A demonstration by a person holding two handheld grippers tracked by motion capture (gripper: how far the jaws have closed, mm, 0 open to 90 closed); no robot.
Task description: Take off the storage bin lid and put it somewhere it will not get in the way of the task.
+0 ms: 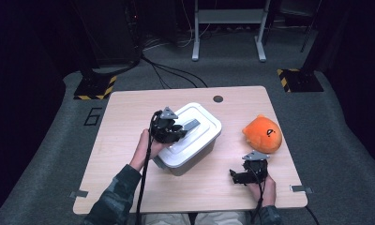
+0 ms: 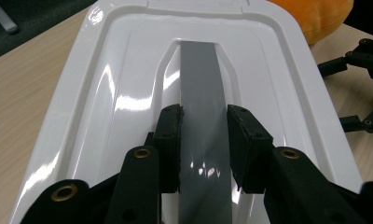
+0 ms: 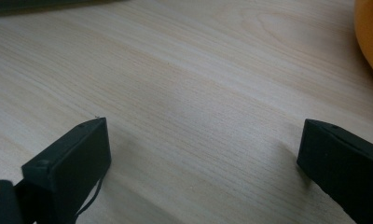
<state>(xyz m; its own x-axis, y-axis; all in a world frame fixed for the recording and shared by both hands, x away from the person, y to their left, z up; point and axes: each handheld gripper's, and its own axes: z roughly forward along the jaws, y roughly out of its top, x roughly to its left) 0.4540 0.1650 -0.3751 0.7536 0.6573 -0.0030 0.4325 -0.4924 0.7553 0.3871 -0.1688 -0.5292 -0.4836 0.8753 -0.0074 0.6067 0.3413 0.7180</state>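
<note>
You are seeing the lidded box (image 1: 190,140) sitting mid-table (image 1: 129,112), the plush toy (image 1: 263,133) lying at its three o'clock, well apart.

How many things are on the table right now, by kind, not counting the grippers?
Box with lid: 1
Plush: 1
Total: 2
</note>
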